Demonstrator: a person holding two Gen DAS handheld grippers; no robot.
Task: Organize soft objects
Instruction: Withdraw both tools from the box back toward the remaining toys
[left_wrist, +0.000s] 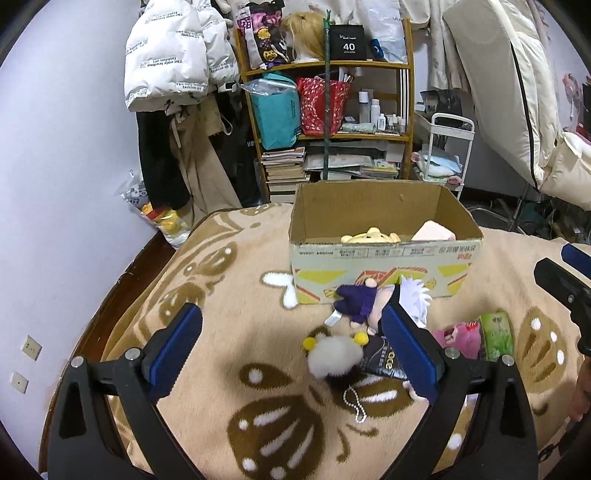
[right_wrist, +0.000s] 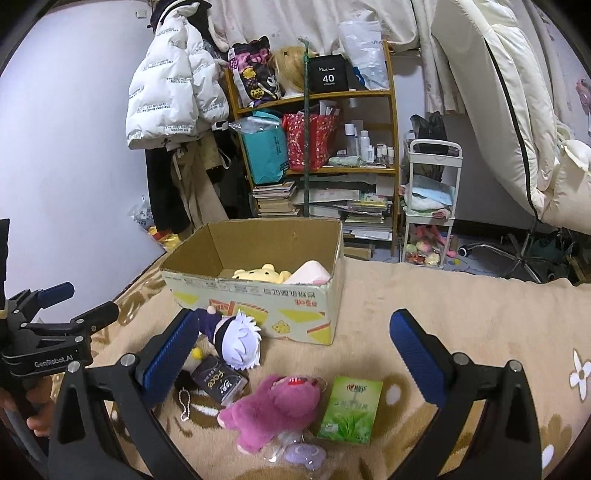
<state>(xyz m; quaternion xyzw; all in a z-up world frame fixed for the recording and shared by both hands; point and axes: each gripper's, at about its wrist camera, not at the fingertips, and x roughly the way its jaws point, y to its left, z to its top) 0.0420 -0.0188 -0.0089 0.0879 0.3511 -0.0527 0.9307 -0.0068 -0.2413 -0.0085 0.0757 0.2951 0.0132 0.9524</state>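
Observation:
An open cardboard box (left_wrist: 384, 258) (right_wrist: 258, 295) stands on the beige blanket; inside lie a yellow plush (left_wrist: 369, 235) (right_wrist: 260, 275) and a pink soft item (left_wrist: 432, 230) (right_wrist: 310, 272). In front of the box lie a white-haired doll in purple (left_wrist: 369, 301) (right_wrist: 236, 338), a white pom-pom plush with yellow ears (left_wrist: 334, 356), a dark "face" pack (left_wrist: 384, 360) (right_wrist: 219, 380), a pink plush (right_wrist: 273, 406) (left_wrist: 458, 338), a green tissue pack (right_wrist: 351, 410) (left_wrist: 496, 336) and a small purple item in plastic (right_wrist: 304, 452). My left gripper (left_wrist: 295, 350) is open above the pom-pom plush. My right gripper (right_wrist: 291, 354) is open above the pink plush.
The blanket (left_wrist: 221, 295) covers a bed with a dark wooden edge (left_wrist: 110, 306) at the left by the wall. Behind stand a cluttered bamboo shelf (left_wrist: 332, 110), hanging coats (left_wrist: 177, 74), a white cart (right_wrist: 430, 206) and bedding (right_wrist: 517, 110) at the right.

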